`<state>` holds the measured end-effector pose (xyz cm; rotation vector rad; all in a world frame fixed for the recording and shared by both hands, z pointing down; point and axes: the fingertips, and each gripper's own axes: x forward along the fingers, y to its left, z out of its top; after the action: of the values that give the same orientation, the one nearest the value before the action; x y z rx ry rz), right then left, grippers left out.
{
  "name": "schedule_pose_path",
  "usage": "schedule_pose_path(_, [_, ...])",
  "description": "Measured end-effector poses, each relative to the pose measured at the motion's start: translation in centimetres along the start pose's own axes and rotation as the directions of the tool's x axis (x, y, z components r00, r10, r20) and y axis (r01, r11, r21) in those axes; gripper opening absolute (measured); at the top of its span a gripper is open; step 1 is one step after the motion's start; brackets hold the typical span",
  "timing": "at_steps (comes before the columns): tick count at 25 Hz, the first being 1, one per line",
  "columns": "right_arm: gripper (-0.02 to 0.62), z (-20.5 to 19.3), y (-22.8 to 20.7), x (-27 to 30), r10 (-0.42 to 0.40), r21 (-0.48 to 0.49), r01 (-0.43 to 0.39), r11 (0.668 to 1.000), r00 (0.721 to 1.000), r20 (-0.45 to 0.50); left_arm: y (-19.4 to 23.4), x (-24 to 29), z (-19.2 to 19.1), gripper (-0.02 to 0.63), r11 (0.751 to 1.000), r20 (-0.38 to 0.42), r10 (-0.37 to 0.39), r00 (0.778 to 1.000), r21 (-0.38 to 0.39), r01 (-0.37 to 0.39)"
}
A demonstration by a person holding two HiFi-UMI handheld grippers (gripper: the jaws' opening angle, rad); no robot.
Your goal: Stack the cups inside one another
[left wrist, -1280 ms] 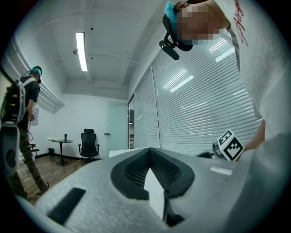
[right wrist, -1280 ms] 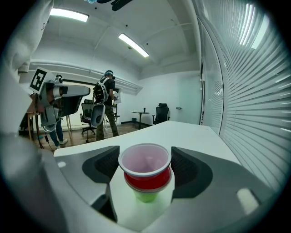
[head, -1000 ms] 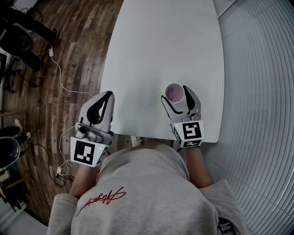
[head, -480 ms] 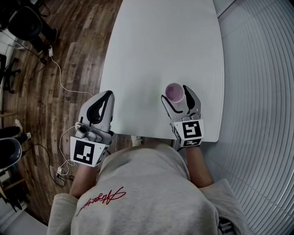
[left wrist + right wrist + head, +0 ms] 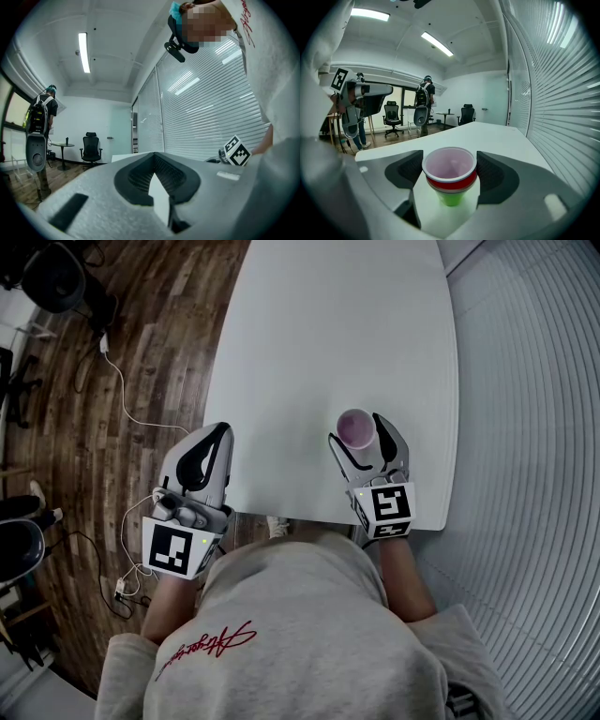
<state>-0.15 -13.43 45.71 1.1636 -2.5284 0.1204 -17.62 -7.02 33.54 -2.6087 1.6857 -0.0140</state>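
A stack of nested cups (image 5: 356, 427) stands near the front right of the white table (image 5: 319, 334). In the right gripper view the cup stack (image 5: 450, 183) shows a pale pink cup on top, a red one under it and a green one at the bottom. My right gripper (image 5: 357, 433) has its jaws around the stack, and both pads touch the top rims. My left gripper (image 5: 217, 435) hovers at the table's front left edge, shut with nothing in it. In the left gripper view, the left gripper (image 5: 154, 172) has its jaws together.
A white cable (image 5: 122, 395) runs over the wooden floor left of the table. Slatted blinds (image 5: 534, 427) line the right side. Office chairs (image 5: 392, 115) and a standing person (image 5: 424, 104) are far behind the table. The person's grey sweatshirt (image 5: 281, 634) fills the bottom of the head view.
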Motion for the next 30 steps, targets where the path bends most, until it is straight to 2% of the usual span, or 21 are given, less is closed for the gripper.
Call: schedule_pose_path(30, [0.353, -0.41, -0.22, 0.11, -0.012, 0.053, 0.010, 0.999, 0.999, 0.030, 0.27, -0.13, -0.72, -0.003, 1.000, -0.007, 0.004, 1.000, -0.013, -0.004])
